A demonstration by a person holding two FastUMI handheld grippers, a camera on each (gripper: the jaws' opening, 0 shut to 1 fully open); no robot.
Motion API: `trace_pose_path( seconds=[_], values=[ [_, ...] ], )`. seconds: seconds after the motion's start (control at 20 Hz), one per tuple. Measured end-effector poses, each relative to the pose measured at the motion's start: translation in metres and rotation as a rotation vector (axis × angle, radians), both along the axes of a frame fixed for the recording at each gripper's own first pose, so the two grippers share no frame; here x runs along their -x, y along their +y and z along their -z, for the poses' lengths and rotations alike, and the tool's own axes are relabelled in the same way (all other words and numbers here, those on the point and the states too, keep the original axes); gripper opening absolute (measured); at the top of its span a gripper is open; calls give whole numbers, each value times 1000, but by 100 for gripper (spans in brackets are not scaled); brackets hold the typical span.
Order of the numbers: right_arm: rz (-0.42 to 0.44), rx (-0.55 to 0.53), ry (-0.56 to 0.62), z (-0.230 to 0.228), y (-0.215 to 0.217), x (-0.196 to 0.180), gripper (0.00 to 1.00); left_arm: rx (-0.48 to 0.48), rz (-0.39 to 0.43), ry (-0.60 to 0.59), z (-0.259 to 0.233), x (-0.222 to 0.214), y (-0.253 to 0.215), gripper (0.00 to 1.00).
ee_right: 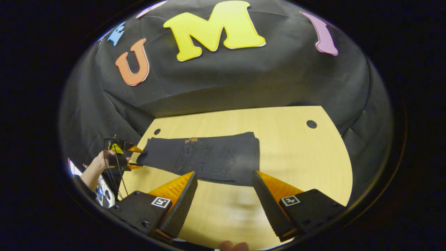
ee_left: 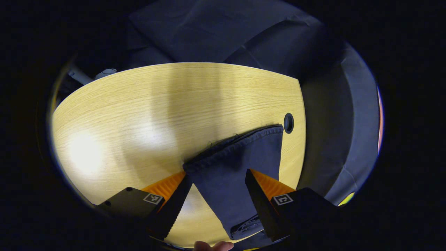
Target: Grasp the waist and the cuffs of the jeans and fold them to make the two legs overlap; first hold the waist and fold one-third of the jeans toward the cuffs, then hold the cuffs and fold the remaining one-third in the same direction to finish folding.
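Left claw wide astride the dark denim jeans cuffs at the pale wooden worktop edge, poised to grip; right claw wide, held clear.

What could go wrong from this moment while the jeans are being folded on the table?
1. The left gripper has its jaws open around the cuff end of the jeans, not pressing it. Lifting now would probably leave the cloth behind.
2. The right gripper hovers open short of the jeans, so a pull by one side alone might skew the fold.
3. The cuffs lie close to the table edge and could slide off.
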State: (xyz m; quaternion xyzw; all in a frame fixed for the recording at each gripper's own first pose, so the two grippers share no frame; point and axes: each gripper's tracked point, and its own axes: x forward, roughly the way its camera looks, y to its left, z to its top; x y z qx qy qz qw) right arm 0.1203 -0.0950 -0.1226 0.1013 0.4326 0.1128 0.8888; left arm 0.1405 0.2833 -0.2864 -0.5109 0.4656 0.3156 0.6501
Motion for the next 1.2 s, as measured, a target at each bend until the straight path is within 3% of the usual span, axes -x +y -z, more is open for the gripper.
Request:
trace_pose_path(
  seconds=[0.15, 0.3, 0.4, 0.45, 0.5, 0.6, 0.75, 0.95, 1.2],
  values=[
    [21, -38, 51, 10, 2, 8, 98, -32, 49, 49, 5, -3, -4, 97],
    [39, -47, 78, 20, -6, 23, 98, -66, -37, 71, 12, 6, 4, 89],
    [56, -56, 87, 21, -11, 29, 98, -41, -123, 43, 17, 5, 5, 37],
    [64, -57, 88, 22, -15, 31, 98, -25, -151, 12, 17, 2, 0, 37],
    [74, -54, 87, 22, -19, 31, 98, -19, -172, -22, 17, 1, -1, 25],
    [89, -45, 75, 20, -28, 35, 98, -46, -158, -62, 14, 4, -1, 14],
    [98, -23, 49, 14, -41, 43, 99, -131, -53, -125, 1, 2, -5, 8],
    [109, -20, 31, 9, -51, 58, 98, -203, 29, -252, -45, -11, -21, 6],
    [132, 4, -51, -16, -68, 74, 98, -383, 276, -434, -145, -45, -83, 5]
  ],
)
